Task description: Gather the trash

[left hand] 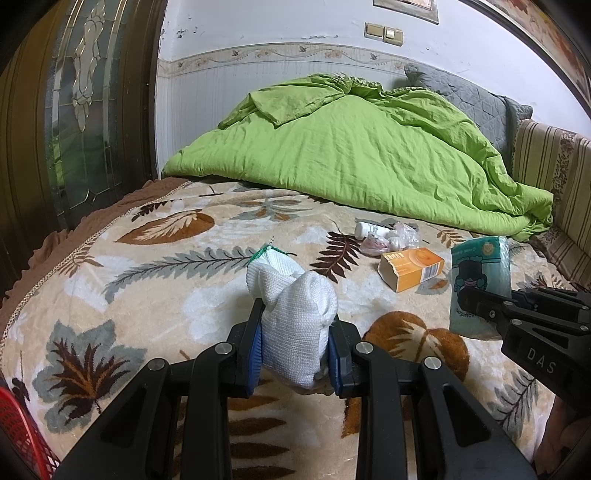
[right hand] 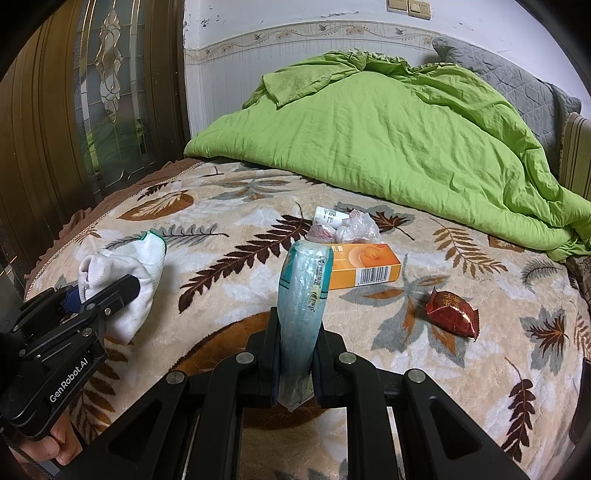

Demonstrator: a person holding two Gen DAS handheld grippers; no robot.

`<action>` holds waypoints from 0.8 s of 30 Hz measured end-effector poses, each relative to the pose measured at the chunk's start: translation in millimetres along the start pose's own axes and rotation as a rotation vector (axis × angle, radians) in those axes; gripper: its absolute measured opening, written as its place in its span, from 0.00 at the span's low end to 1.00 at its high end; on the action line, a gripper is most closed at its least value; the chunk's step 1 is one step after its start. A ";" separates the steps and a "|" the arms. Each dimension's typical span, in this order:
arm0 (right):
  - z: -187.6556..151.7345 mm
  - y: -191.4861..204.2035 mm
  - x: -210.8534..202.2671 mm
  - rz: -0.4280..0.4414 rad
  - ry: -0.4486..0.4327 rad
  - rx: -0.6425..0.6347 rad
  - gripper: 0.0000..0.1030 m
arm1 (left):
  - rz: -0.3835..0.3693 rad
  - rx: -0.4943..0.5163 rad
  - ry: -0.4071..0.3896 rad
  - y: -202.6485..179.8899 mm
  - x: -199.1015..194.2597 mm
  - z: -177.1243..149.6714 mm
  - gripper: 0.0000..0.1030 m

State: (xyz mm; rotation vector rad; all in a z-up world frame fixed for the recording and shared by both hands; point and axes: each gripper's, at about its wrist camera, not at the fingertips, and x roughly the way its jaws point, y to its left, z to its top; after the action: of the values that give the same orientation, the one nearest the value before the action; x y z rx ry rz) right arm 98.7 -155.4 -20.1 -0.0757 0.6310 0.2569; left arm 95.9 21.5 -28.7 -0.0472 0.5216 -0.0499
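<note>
The fingers [left hand: 255, 347] of the left gripper [left hand: 295, 354] are closed on a soft white knitted glove [left hand: 291, 314]; the right gripper [right hand: 295, 354] pinches a crinkly teal plastic packet [right hand: 301, 306], both raised over the plush leaf-print bed [left hand: 147, 295]. To do this well, keep both grips firm while carrying them toward the red mesh basket [left hand: 22, 435]. The rigid orange box [right hand: 364, 267], glossy red wrapper [right hand: 452, 314] and clear bag [right hand: 354, 225] remain.

A home bedroom. A bed under a leaf-patterned blanket [left hand: 155, 280] carries a rumpled green duvet [left hand: 354, 155] and grey pillow [left hand: 469, 99]. A stained-glass door [left hand: 85, 122] stands alongside, below light switches [left hand: 384, 32].
</note>
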 end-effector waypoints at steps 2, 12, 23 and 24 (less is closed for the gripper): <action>0.0 0.1 0.1 0.000 0.000 0.000 0.14 | 0.002 0.001 0.005 -0.2 0.4 1.0 0.27; 3.3 -5.4 0.3 0.021 -0.002 0.034 0.14 | 0.015 -0.004 0.034 3.4 -6.5 11.2 0.27; 1.9 -3.0 -12.6 0.115 -0.041 0.050 0.14 | 0.051 -0.026 0.042 21.0 -35.9 23.7 0.27; 1.5 -1.9 -13.4 0.121 -0.042 0.048 0.14 | 0.061 -0.026 0.040 23.6 -41.0 24.3 0.27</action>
State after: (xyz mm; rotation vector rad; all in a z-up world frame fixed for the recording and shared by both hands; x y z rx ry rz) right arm 89.7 -159.8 -10.9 0.0142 0.6001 0.3595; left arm 73.4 48.3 11.3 -0.0559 0.5629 0.0159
